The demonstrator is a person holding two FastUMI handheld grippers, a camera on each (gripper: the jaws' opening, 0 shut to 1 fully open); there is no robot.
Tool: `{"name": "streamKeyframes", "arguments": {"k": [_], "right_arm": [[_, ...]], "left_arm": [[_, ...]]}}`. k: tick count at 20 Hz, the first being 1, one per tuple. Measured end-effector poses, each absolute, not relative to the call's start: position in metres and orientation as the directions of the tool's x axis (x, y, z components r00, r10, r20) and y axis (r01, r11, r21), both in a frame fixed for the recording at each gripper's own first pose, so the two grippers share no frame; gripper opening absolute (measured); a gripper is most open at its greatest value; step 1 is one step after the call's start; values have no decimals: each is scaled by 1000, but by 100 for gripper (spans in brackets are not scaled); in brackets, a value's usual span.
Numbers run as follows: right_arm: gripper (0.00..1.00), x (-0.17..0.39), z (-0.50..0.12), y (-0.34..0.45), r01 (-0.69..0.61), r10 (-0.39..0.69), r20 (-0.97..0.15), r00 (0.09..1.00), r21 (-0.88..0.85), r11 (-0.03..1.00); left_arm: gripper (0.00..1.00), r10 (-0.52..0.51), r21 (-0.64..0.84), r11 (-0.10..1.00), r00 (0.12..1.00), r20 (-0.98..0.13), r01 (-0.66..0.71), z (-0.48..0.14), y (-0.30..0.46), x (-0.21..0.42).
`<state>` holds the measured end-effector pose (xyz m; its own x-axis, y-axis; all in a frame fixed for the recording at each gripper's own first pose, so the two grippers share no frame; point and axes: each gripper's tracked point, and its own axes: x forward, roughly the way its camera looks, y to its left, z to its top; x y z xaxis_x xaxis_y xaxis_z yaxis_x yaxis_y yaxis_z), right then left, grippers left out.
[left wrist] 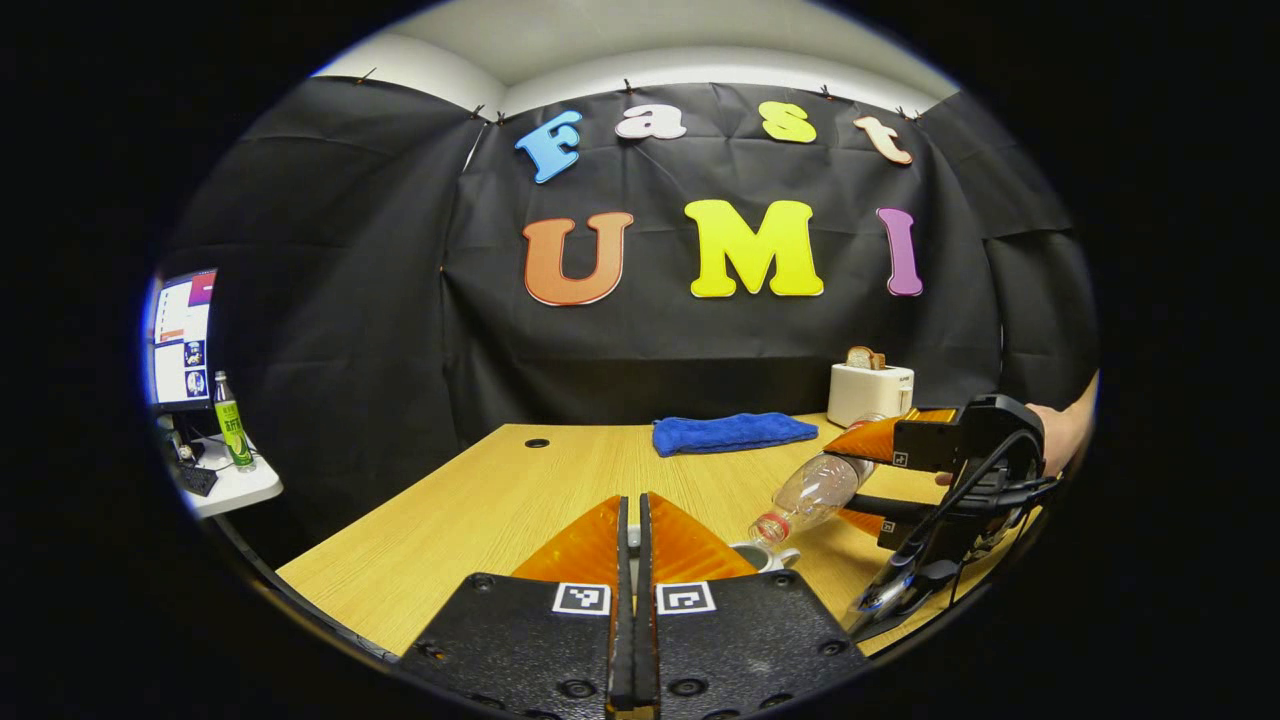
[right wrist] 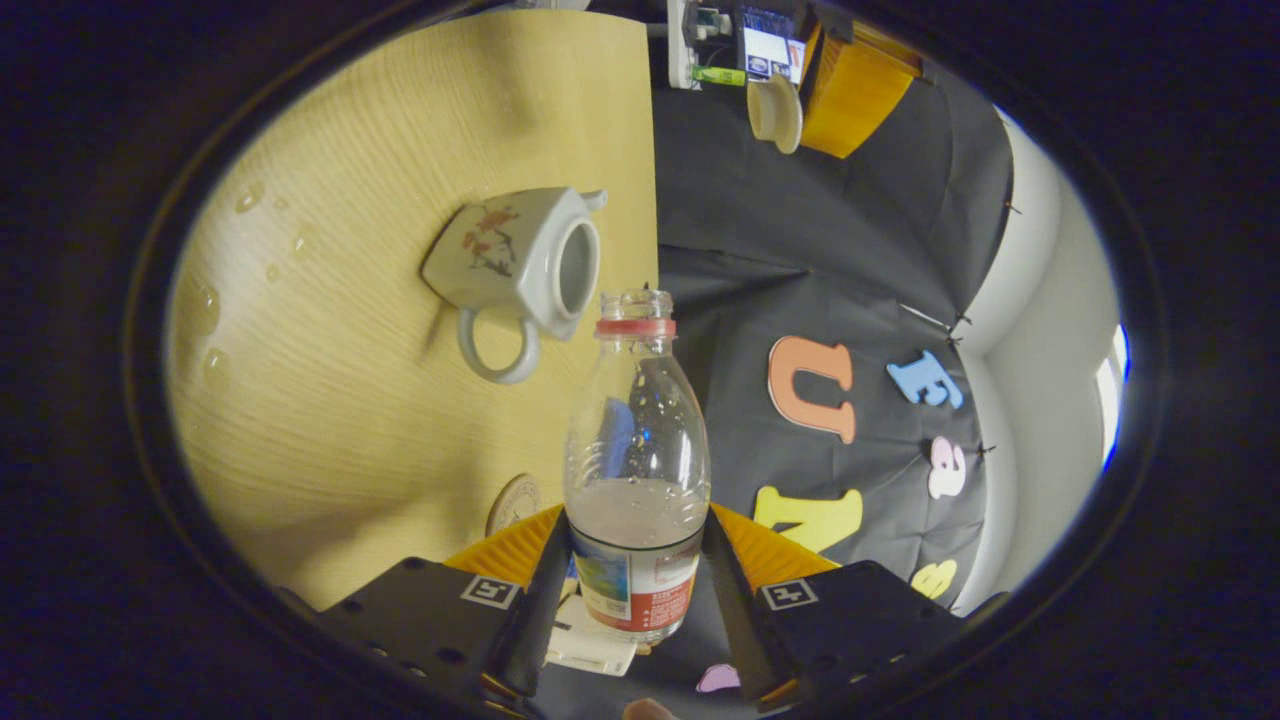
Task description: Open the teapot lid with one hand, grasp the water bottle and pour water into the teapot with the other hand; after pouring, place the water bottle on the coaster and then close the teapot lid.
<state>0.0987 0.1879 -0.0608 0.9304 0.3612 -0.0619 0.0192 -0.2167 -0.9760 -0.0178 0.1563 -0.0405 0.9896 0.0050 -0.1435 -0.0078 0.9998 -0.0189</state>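
My right gripper (right wrist: 636, 520) is shut on a clear water bottle (right wrist: 637, 440) with no cap and a red neck ring; some water sits at its base end. In the left gripper view that bottle (left wrist: 815, 490) tilts mouth-down in the right gripper (left wrist: 880, 480), just above the teapot rim (left wrist: 757, 553). The white flowered teapot (right wrist: 520, 265) stands open on the wooden table (right wrist: 380, 400). Beyond it my left gripper (right wrist: 805, 100) holds the lid (right wrist: 775, 112) aloft. The left gripper (left wrist: 632, 500) stands shut, with a sliver of the lid between its fingers. A round coaster (right wrist: 513, 503) lies near the bottle's base.
Water drops (right wrist: 200, 300) dot the table beside the teapot. At the back lie a blue cloth (left wrist: 733, 432) and a white toaster (left wrist: 870, 392) with bread in it. A side table at far left carries a green bottle (left wrist: 232, 422) and a monitor (left wrist: 182, 338).
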Motion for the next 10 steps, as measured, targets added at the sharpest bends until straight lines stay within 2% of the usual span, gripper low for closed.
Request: {"name": "streamKeyframes", "arguments": {"k": [10], "right_arm": [[73,99,-53,196,60,382,-56,922,-957,-285]], "left_arm": [[3,11,-17,1000,989,-149,-14,-42,160,-19]]}}
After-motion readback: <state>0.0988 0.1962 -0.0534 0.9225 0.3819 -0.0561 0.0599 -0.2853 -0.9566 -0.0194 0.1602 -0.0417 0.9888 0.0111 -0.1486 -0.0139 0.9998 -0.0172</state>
